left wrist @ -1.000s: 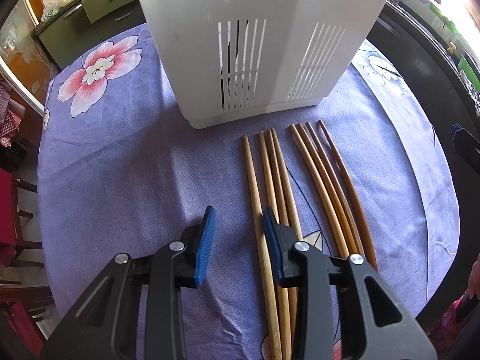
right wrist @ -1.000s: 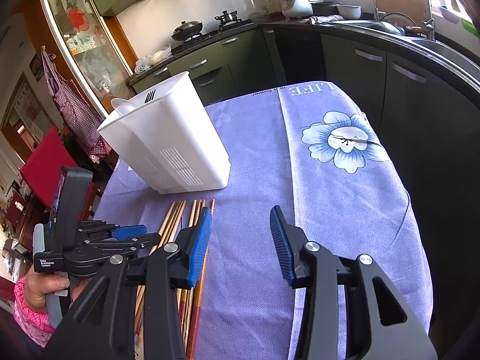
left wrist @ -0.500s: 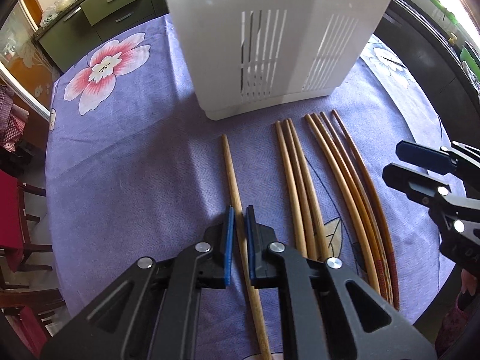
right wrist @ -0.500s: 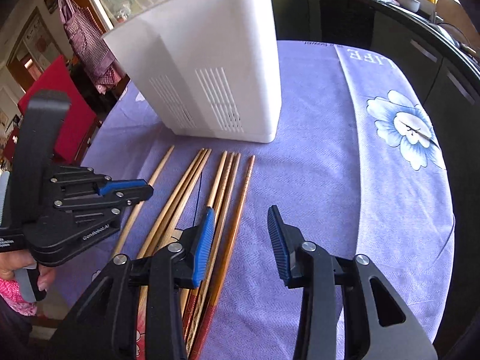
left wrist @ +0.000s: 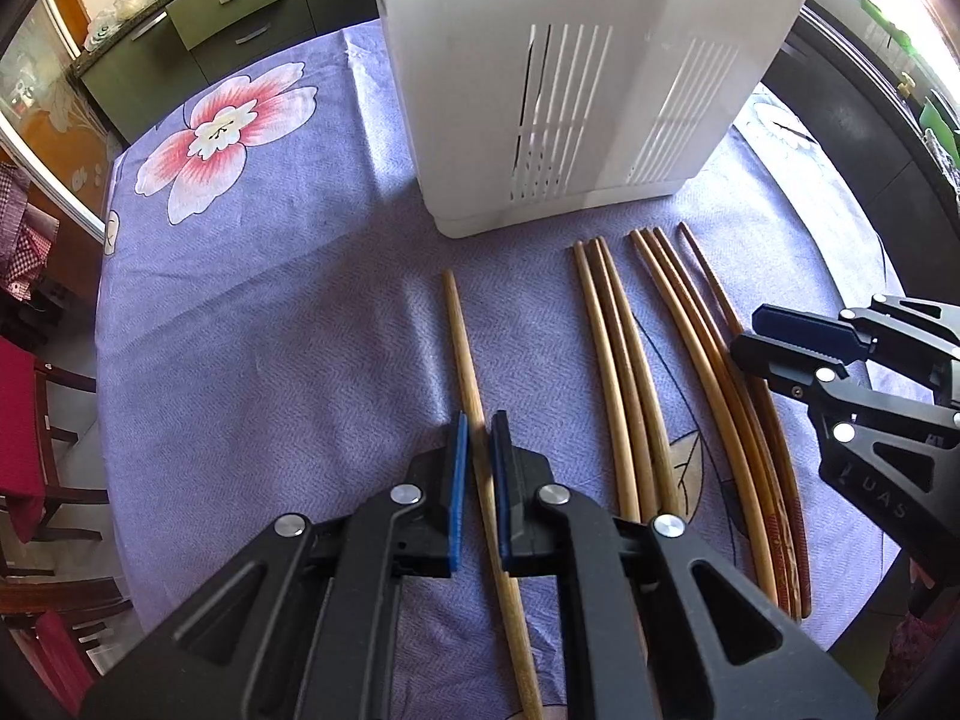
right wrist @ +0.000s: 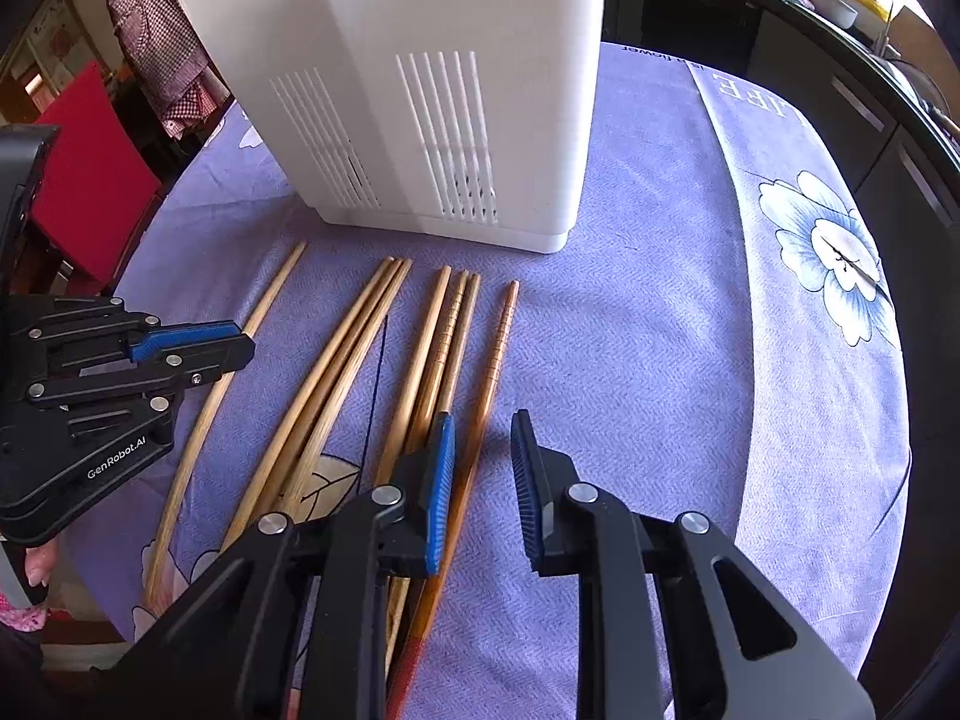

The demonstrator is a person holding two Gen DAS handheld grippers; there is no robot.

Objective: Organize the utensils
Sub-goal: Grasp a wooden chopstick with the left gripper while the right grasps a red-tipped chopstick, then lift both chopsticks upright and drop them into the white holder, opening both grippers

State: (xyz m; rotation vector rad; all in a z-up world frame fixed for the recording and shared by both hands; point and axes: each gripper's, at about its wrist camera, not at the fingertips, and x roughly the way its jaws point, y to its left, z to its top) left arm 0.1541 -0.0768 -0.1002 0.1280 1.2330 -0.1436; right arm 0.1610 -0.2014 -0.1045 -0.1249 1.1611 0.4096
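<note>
Several wooden chopsticks lie side by side on the purple cloth in front of a white slotted utensil holder (left wrist: 576, 72), which also shows in the right wrist view (right wrist: 420, 90). My left gripper (left wrist: 479, 438) is shut on the leftmost chopstick (left wrist: 465, 354), which lies apart from the others; it shows in the right wrist view (right wrist: 264, 306) too. My right gripper (right wrist: 480, 456) is open, its jaws on either side of the rightmost dark chopstick (right wrist: 495, 360). It shows from the side in the left wrist view (left wrist: 780, 336).
The flowered purple tablecloth (left wrist: 252, 312) covers the table. A group of three pale chopsticks (left wrist: 618, 360) and a group of curved ones (left wrist: 714, 372) lie between the grippers. Red chairs (left wrist: 18, 420) stand at the left; dark kitchen counters (right wrist: 870, 90) run along the right.
My left gripper closed on the leftmost chopstick and pulled it left, away from the others. My right gripper came down and forward over the rightmost chopstick, still open.
</note>
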